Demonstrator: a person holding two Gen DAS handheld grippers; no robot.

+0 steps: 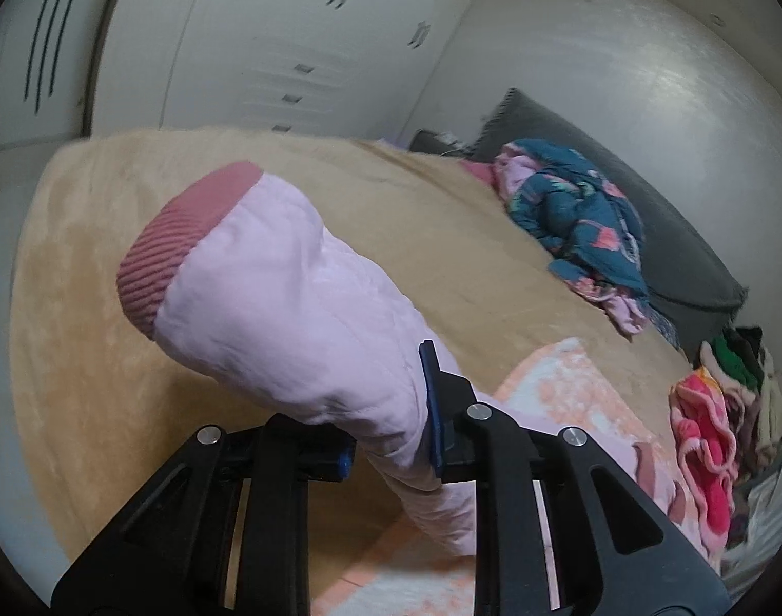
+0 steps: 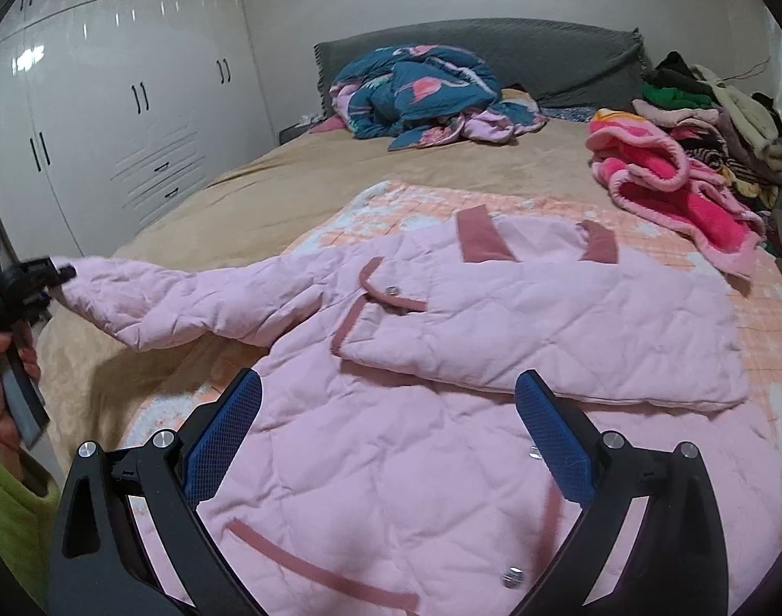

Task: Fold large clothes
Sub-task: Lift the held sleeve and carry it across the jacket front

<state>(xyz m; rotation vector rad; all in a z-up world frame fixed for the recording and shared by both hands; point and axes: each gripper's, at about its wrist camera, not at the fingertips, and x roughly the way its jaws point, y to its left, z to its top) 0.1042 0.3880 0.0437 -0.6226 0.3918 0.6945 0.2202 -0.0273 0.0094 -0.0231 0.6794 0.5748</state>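
Observation:
A pale pink quilted jacket (image 2: 442, 359) with dusty-rose trim lies spread on a peach checked mat (image 2: 765, 328) on the bed. Its right side is folded over the front. My left gripper (image 1: 391, 431) is shut on the jacket's left sleeve (image 1: 288, 297) and holds it stretched out above the bed, the ribbed rose cuff (image 1: 170, 246) sticking up past the fingers. The left gripper also shows in the right wrist view (image 2: 57, 274) at the sleeve's end. My right gripper (image 2: 391, 431) is open and empty, hovering over the jacket's lower front.
A teal patterned quilt (image 2: 416, 92) lies crumpled by the grey headboard (image 2: 560, 51). A bright pink fleece garment (image 2: 663, 190) and a pile of clothes (image 2: 714, 113) sit at the bed's right side. White wardrobes (image 2: 134, 102) stand to the left. Tan bedcover (image 2: 288, 174) surrounds the mat.

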